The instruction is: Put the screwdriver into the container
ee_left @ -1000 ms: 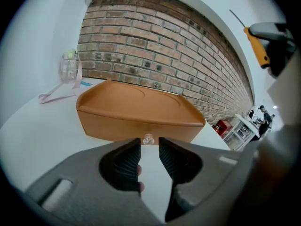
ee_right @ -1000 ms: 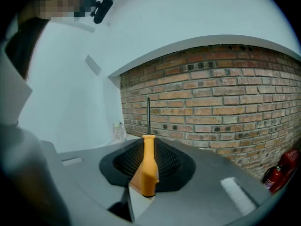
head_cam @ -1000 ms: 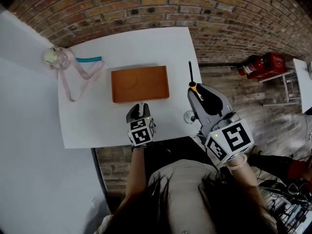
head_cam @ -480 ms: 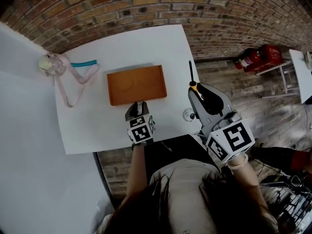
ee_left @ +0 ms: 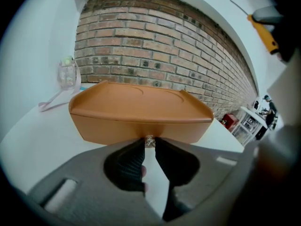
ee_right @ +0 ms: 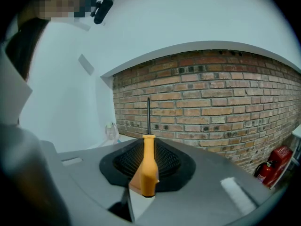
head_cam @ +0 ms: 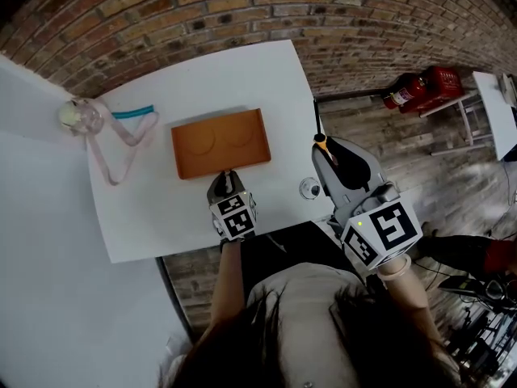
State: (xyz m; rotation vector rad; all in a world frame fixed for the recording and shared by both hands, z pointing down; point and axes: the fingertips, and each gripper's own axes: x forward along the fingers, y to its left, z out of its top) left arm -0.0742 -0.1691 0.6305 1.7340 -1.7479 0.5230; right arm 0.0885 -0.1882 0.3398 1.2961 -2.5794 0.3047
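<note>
white desk [head_cam: 202, 87] against a brick wall [head_cam: 242, 6], seen from above. orange container [head_cam: 220, 142] lies flat near the desk's middle. its top looks like a flat lid w/ two curved marks, and its lip overhangs the near wall.

left tongs [head_cam: 227, 175] sit at the middle of the container's near wall, pointing down and away from the person. jaws have just been closing and now stand narrow – a small shiny knob [ee_left: 149, 141] on that wall sits between the tips, and the tips seem to touch it on both sides. the rest of the gap behind the tips is bare.

right tongs [ee_right: 148, 147] are held to the container's right, about over the desk's right edge. they're clamped on the screwdriver [head_cam: 320, 141] – orange handle between the jaws, thin black shaft sticking out ahead toward the wall. the screwdriver is in the air, apart from the container, not in it yet.

far left corner of the desk: a clear plastic piece [head_cam: 81, 118] w/ a pink looped strap [head_cam: 121, 140] and a teal bit [head_cam: 133, 112] just beside it, all well apart from the container.

on the floor to the right, by the wall, a red extinguisher [head_cam: 416, 87].
</note>
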